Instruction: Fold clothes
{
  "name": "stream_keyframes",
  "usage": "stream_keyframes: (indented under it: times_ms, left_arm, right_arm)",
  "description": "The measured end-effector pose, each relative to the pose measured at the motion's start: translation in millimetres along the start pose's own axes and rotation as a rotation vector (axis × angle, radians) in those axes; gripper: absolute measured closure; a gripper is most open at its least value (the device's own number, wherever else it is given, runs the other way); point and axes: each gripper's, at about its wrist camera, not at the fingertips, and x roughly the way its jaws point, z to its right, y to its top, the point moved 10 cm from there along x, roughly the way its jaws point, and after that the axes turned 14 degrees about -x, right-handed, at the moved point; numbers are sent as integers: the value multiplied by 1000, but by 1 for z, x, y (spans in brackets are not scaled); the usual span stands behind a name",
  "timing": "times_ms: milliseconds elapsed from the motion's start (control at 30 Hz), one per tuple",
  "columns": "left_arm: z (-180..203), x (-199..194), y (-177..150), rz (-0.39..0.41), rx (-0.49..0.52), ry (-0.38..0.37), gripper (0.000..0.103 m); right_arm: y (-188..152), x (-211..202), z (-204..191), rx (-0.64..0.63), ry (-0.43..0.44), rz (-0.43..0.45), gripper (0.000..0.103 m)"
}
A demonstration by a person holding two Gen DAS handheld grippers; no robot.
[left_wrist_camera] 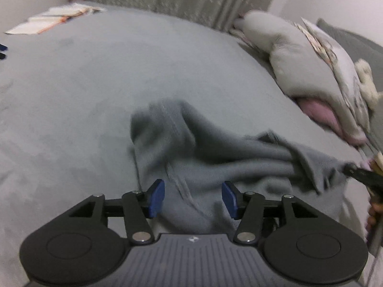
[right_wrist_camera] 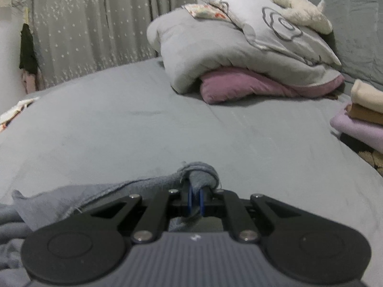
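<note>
Left wrist view: grey garment (left_wrist_camera: 203, 148) crumpled on near part of bed (left_wrist_camera: 83, 83), soft, limp, light. Left gripper (left_wrist_camera: 193, 197) spread apart over it, holding nothing. Right gripper (right_wrist_camera: 195, 202) clamped on bunched edge. Best taken at hems or corners; likely sags elsewhere.

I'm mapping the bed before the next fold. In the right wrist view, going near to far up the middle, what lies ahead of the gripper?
right gripper shut on the grey garment → bare grey bedsheet → pink cushion → folded grey duvet → starred curtain
</note>
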Motion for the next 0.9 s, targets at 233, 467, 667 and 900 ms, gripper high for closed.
stream_keyframes:
  times_ms: [233,467,667,900]
  left_arm:
    - [5,8,-21,-108,-66,-50,52]
    - [7,11,-21,-91,-78,-57,52]
    - [20,11,-19,-78,-47,-96,46]
    - [33,6,-16,-56,-20,-141,40]
  right_arm:
    - [-11,6,-8,-15,20,-42,96]
    - [-8,-2,-23,114,241,-16,97]
    - [8,-36,-74,112,479,45,97]
    - [14,-83,-148,-15,651,83,97]
